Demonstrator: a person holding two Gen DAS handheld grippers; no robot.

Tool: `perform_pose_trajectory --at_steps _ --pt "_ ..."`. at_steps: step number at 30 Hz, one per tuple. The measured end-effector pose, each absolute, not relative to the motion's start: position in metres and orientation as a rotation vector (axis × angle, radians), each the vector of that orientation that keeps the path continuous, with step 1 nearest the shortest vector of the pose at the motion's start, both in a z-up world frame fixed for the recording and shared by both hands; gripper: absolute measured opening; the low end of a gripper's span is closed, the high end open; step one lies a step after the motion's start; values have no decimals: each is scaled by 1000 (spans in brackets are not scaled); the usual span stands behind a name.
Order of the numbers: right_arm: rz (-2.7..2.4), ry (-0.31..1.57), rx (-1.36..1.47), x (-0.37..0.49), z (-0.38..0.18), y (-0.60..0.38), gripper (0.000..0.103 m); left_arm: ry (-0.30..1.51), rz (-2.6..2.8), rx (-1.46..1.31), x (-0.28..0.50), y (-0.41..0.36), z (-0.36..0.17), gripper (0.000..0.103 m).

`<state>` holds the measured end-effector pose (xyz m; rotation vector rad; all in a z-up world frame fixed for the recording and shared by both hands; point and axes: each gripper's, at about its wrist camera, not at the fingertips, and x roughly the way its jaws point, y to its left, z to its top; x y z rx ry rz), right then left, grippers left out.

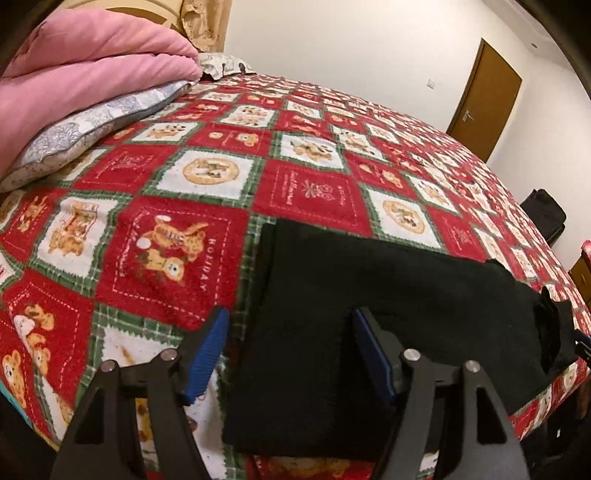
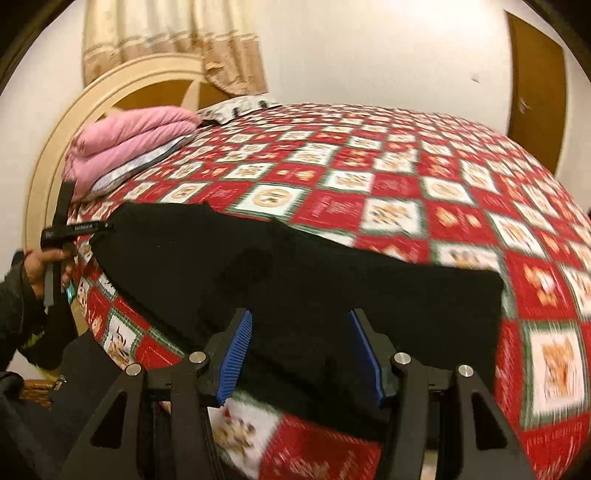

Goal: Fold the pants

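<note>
Bed: covered edge to edge by a bedspread (image 1: 207,206) of red and white squares with green plaid borders and teddy-bear prints; it lies smooth.
Pants: black pants (image 1: 369,295), folded into a flat band, lie along the near edge of the bed; in my right wrist view the same pants (image 2: 295,273) run from lower right toward upper left.
Left gripper: my left gripper (image 1: 290,350) hangs over one end of the pants; its jaws are spread, the blue pads clear of the fabric; one finger stands above bedspread, the other above the pants.
Right gripper: my right gripper (image 2: 301,350) hangs over the pants near the bed edge; its jaws are apart, pads not pressing the cloth.
Left hand: my hand (image 2: 40,266) on the left gripper's handle shows at the left of the right wrist view.
Head end: a folded pink quilt (image 1: 81,70) on a grey-patterned pillow (image 1: 85,136); a cream arched headboard (image 2: 74,122) behind; a beige curtain (image 2: 170,33) above.
Room: white walls; a brown door (image 1: 484,99) in the far corner.
</note>
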<state>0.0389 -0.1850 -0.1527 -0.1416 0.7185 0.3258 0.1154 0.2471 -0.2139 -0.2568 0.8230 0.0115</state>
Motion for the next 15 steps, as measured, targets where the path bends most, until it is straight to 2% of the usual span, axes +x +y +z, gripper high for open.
perform_pose_trajectory --at_steps 2,3,7,8,9,11,15 --pt "303 718 -111 34 -155 -197 56 831 9 -245 114 245 -213 67" --pt "297 717 -104 33 -156 -200 56 835 4 -247 114 245 -211 58" --pt "294 729 -66 32 -162 -208 57 854 15 -221 110 236 -204 40" --pt "294 733 -63 33 -163 -208 57 856 12 -211 108 231 -201 30" --pt "293 734 -61 33 -164 -209 57 853 12 -200 107 229 -198 26" --pt "290 736 -54 34 -167 -210 57 842 -1 -183 103 222 -193 22" --pt "313 748 -36 36 -169 -204 57 838 -10 -192 105 225 -194 21"
